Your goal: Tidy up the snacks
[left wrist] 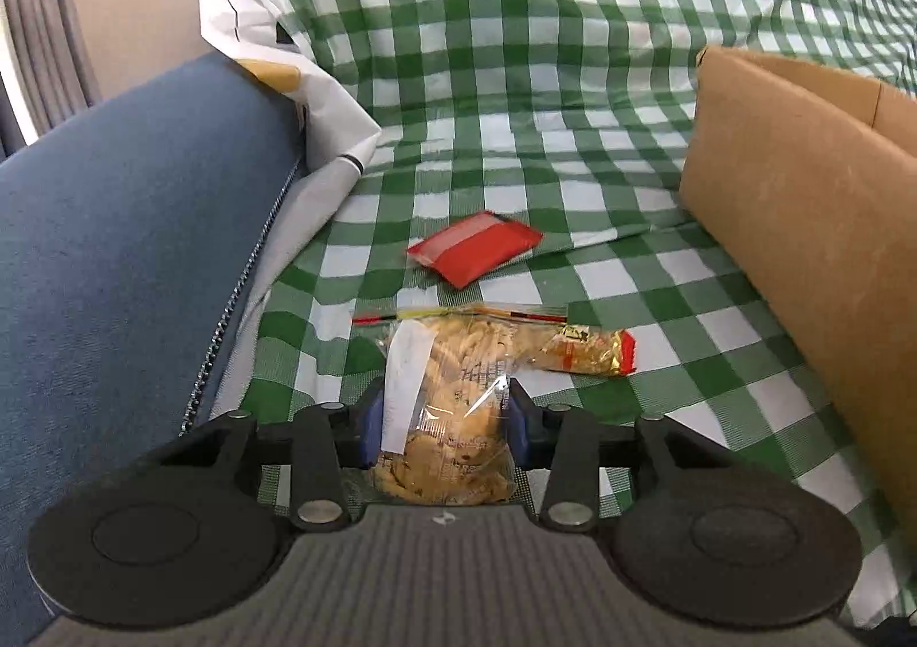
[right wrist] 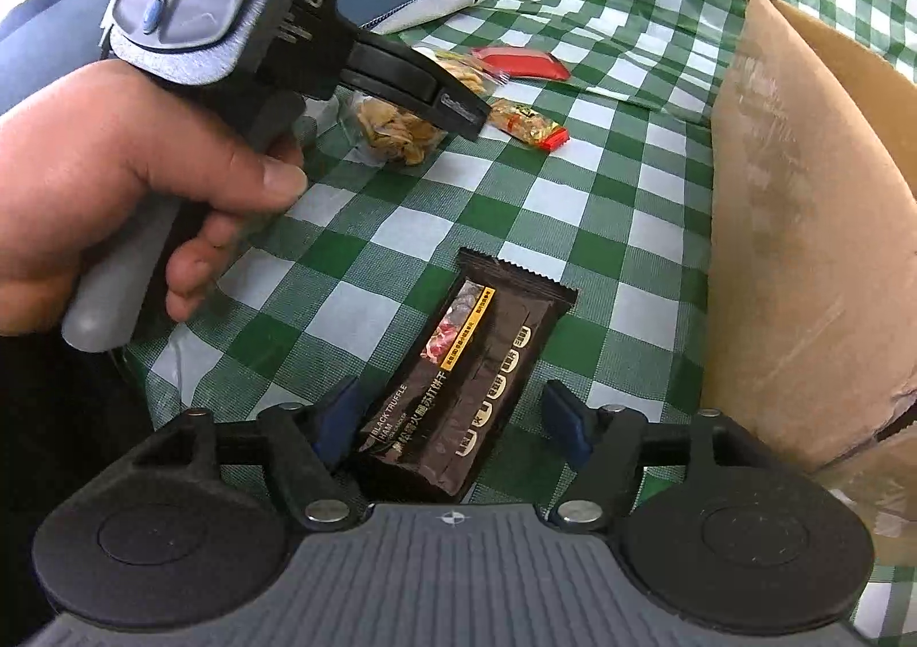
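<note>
Our left gripper (left wrist: pixel 441 418) clamps the clear bag of biscuits (left wrist: pixel 447 418) over green-checked cloth (left wrist: pixel 516 102) on a blue sofa (left wrist: pixel 132 223); our right gripper (right wrist: pixel 453 420) gapes around the dark brown cracker packet (right wrist: pixel 464 389)

Count of items on the green-and-white checked cloth (left wrist: pixel 516 74): four snack packs in total. One clear bag of biscuits (left wrist: pixel 447 418), sealed with a red and yellow strip. One flat red packet (left wrist: pixel 475 246). One small gold-and-red wrapped bar (left wrist: pixel 590 352). One dark brown cracker pack (right wrist: pixel 458 389), printed "Black Truffle Ham". Cardboard boxes: one (right wrist: pixel 802 246), standing open at the right side. Hand-held grippers: two, the left hand-held gripper (left wrist: pixel 441 418) and the right hand-held gripper (right wrist: pixel 453 418), each with two blue-padded fingers. Bare hands visible: one (right wrist: pixel 114 188), seen in the right wrist view. Blue cushioned surfaces: one (left wrist: pixel 114 246), at the left edge of the cloth.
</note>
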